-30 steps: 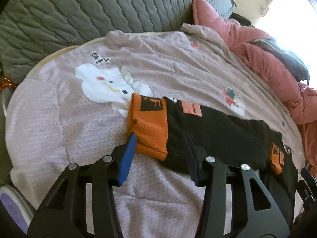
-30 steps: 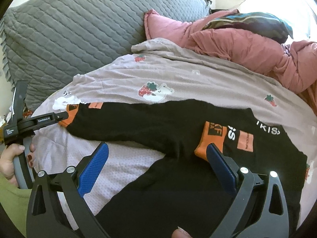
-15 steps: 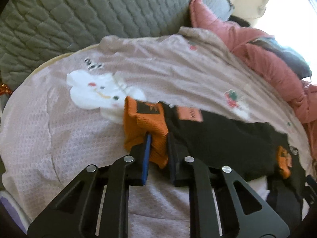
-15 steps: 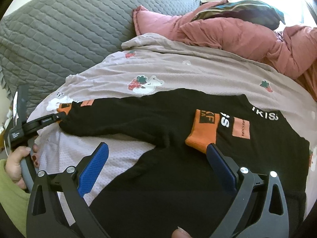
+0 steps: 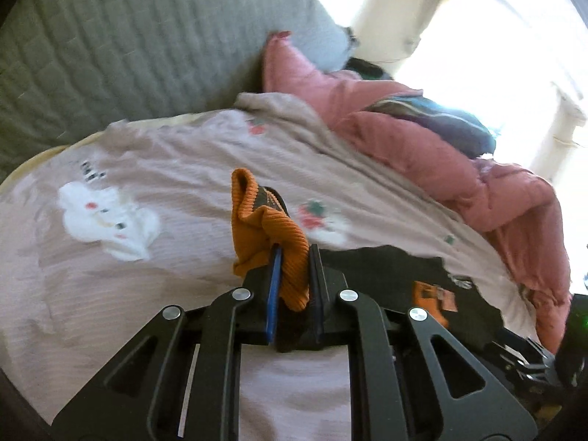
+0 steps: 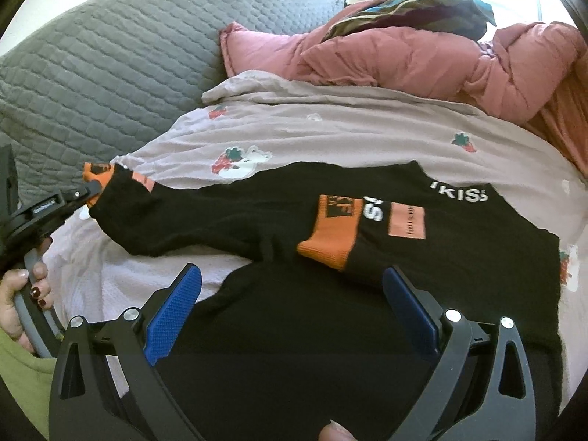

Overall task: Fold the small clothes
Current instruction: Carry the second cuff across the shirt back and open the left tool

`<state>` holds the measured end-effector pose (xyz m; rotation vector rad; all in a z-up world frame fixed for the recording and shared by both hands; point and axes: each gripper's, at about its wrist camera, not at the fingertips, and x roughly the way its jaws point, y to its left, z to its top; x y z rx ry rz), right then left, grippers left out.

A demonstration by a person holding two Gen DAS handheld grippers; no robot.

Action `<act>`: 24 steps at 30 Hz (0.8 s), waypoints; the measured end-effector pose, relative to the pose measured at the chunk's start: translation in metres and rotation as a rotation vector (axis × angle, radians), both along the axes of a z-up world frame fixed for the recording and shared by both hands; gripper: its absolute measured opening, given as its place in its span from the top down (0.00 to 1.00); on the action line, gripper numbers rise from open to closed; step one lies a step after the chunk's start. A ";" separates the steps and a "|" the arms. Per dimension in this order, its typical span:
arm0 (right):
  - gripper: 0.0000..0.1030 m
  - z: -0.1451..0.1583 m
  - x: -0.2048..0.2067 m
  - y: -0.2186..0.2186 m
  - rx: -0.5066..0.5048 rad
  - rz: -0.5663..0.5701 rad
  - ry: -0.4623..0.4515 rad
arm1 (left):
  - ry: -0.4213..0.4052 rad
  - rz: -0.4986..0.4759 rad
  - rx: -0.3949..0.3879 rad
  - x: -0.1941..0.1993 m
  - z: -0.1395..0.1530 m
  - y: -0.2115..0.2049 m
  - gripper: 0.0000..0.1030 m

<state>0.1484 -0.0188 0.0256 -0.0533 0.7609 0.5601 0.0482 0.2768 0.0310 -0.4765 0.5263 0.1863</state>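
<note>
Bed with a mauve printed sheet (image 5: 183, 169), grey quilted headboard (image 5: 110, 44) behind, pink duvet (image 5: 422, 147) bunched at the far side.

Left wrist view: left gripper (image 5: 294, 275) is clamped on the orange ribbed cuff (image 5: 268, 235) of the black sweater's sleeve; fingers (image 5: 273, 286) nearly together with the cuff bunched between them and raised off the sheet. Rest of the black sweater (image 5: 397, 275) trails low right on the bed.

Right wrist view: right gripper (image 6: 294, 305) hovers over the sweater body (image 6: 294, 330), blue fingers (image 6: 176, 305) spread wide, nothing between them. Second orange cuff (image 6: 330, 235) is already folded across the chest. Left gripper (image 6: 79, 194) at far left holds the outstretched sleeve end; person's hand (image 6: 25, 294) is on its handle.

Step in hand, judged: sleeve fold, second sleeve. Next move likely calls for carrying the held cuff across onto the chest beside the other cuff, keeping the sleeve flat, then releasing.

No containers in view; nothing to report inside any.
</note>
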 end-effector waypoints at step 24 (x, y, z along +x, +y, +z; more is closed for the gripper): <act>0.05 0.007 0.001 -0.150 0.149 -0.249 0.010 | 0.049 -0.334 0.068 0.058 0.012 -0.166 0.93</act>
